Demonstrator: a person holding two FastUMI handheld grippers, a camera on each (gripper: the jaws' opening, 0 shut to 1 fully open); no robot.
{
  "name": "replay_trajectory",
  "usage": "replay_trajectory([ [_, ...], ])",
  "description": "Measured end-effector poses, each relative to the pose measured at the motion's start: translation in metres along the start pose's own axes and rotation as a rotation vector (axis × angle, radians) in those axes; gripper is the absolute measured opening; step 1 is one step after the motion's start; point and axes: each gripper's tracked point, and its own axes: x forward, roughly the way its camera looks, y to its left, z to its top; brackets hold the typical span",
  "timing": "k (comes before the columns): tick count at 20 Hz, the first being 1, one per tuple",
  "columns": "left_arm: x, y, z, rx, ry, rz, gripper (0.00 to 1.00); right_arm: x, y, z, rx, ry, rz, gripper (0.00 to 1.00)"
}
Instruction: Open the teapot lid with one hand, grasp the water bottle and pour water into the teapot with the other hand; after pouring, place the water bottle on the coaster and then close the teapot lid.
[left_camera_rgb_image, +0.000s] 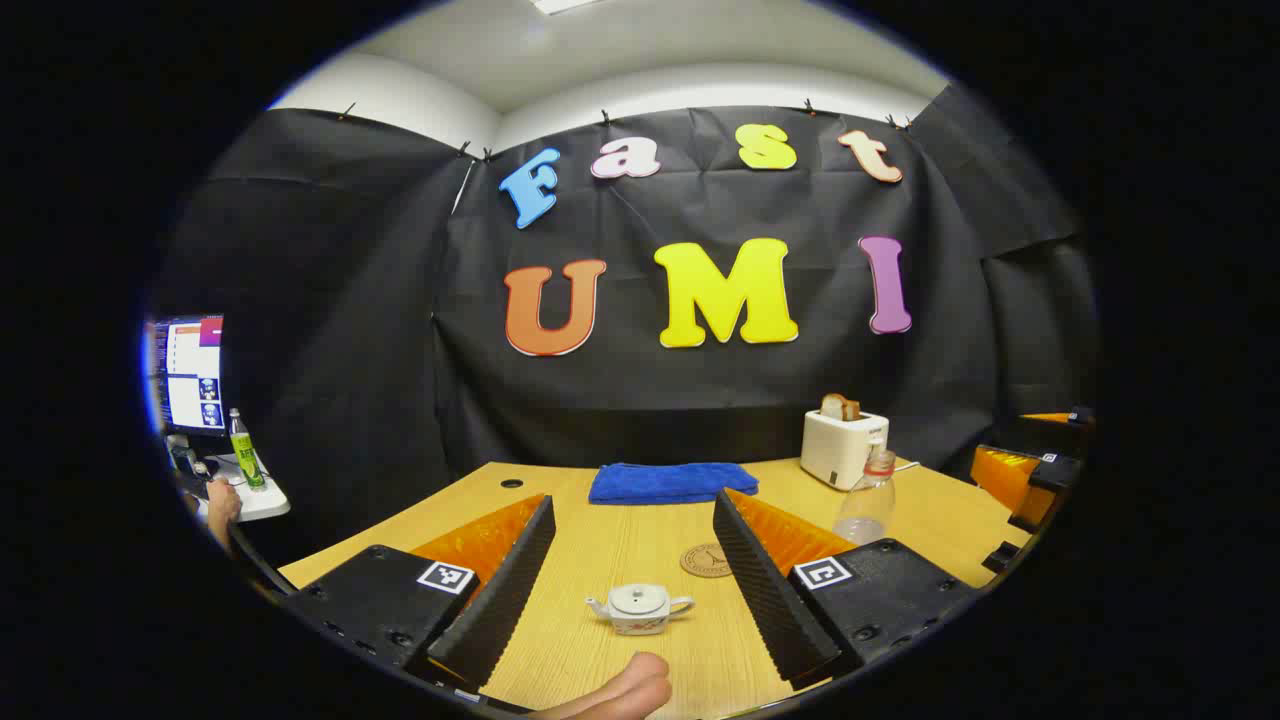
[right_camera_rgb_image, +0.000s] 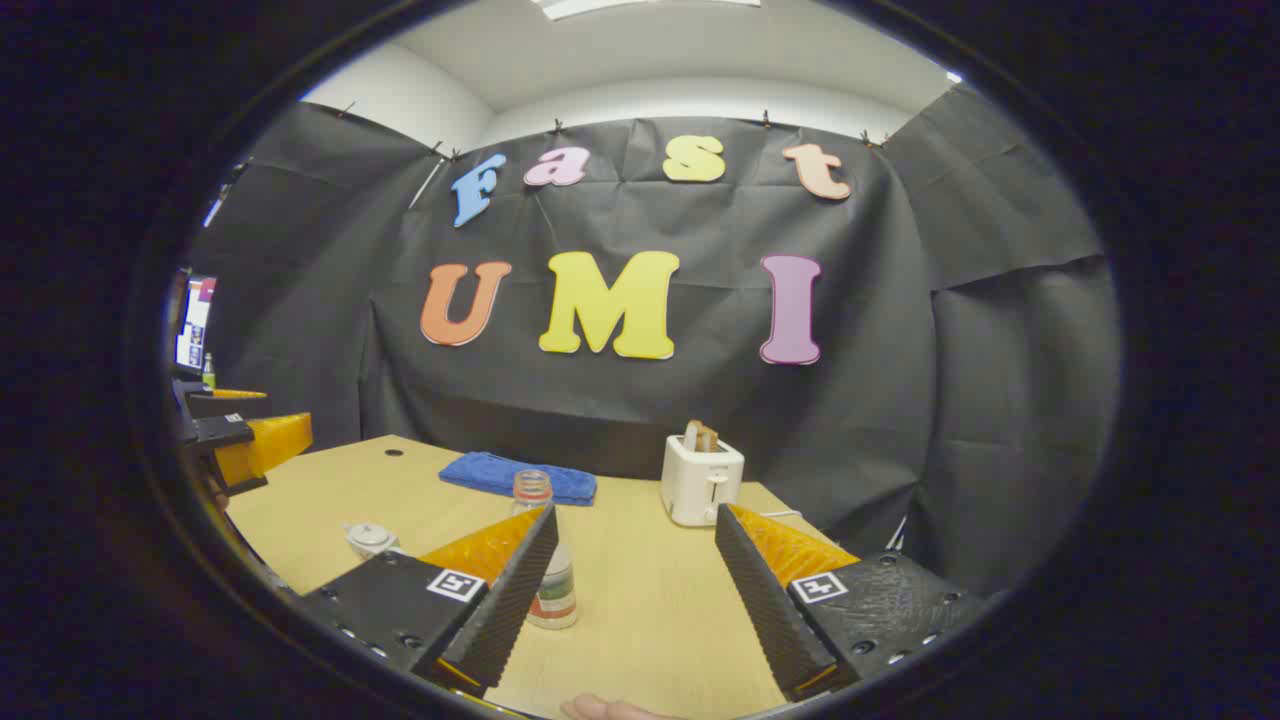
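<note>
Both grippers' fingers wide, holding nothing: left gripper (left_camera_rgb_image: 635, 590) lined up w/ teapot (left_camera_rgb_image: 640, 608), right gripper (right_camera_rgb_image: 635, 590) off-center from water bottle (right_camera_rgb_image: 548, 560), so risk = knocking it over.

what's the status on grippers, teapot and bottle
Left gripper open, right gripper open. Teapot lid on. Water bottle upright, ungrasped. Coaster bare.

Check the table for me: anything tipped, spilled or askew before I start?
Nothing stands out. The teapot sits upright with its lid on, the water bottle stands upright, the coaster lies flat, and no spill shows on the table.
</note>
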Motion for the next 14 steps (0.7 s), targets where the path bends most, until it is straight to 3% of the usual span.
replay_trajectory([
  [1, 0.005, 0.004, -0.007, 0.006, 0.021, 0.016, 0.95, 0.002, 0.001, 0.0, 0.007, -0.003, -0.002, 0.95],
  [2, 0.008, 0.006, -0.012, 0.01, 0.036, 0.021, 1.0, 0.003, 0.003, -0.001, 0.005, -0.001, 0.005, 0.95],
  [14, 0.022, 0.005, -0.023, -0.018, 0.047, 0.008, 1.0, 0.012, -0.012, -0.009, -0.004, 0.024, -0.039, 0.95],
])
